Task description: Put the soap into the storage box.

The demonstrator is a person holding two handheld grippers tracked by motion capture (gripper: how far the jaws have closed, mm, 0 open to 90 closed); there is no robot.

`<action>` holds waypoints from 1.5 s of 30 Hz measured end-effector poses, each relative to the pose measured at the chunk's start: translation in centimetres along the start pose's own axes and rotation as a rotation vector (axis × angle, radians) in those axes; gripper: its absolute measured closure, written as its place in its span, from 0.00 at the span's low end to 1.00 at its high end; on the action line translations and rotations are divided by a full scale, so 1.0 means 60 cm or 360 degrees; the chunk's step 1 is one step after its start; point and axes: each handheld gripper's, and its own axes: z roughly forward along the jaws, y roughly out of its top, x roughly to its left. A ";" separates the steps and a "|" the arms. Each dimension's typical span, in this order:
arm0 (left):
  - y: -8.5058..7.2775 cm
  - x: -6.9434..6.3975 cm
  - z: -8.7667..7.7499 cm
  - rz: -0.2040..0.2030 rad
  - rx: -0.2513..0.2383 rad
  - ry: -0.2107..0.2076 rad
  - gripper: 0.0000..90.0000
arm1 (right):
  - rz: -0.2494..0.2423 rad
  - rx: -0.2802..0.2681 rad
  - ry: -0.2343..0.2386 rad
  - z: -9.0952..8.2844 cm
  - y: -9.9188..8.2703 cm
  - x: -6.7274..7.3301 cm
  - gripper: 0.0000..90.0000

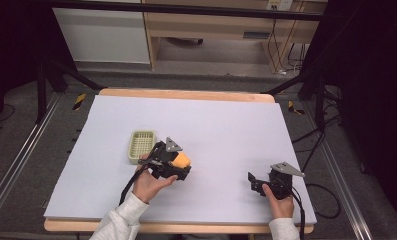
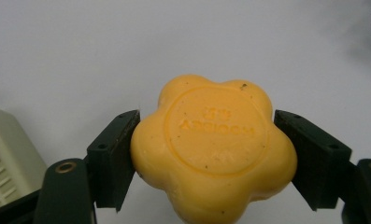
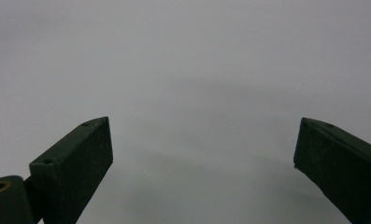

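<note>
- The soap tray (image 1: 141, 146), a pale slotted dish, sits on the table (image 1: 226, 125) and serves as the landmark; in the left gripper view its corner (image 2: 8, 163) shows at the lower left.
- Just right of the soap tray, the left hand-held gripper (image 1: 182, 162) is clamped on a yellow flower-shaped soap bar (image 1: 181, 160), which it carries close above the table rather than in the tray.
- In the left gripper view the soap bar (image 2: 213, 147) fills the gap, with one jaw pressed into a notch between lobes on each side and the stamped round face turned to the camera.
- Judged by its look, the bar is solid, fairly light and stiff, but waxy and smooth, so it could slide out if squeezed on the rounded lobes; the notches give the surest seat.
- A hard pinch might dent or mark the surface, so moderate pressure seems wise.
- Well to the right of the soap tray, the right hand-held gripper (image 1: 256, 181) rests low over the table; in its own view (image 3: 202, 154) the jaws stand wide apart with nothing between them.
</note>
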 end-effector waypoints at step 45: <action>-0.004 0.126 -0.054 -0.0193 -0.0063 0.0202 0.28 | -0.0002 0.0003 -0.0001 0.001 0.000 -0.002 0.06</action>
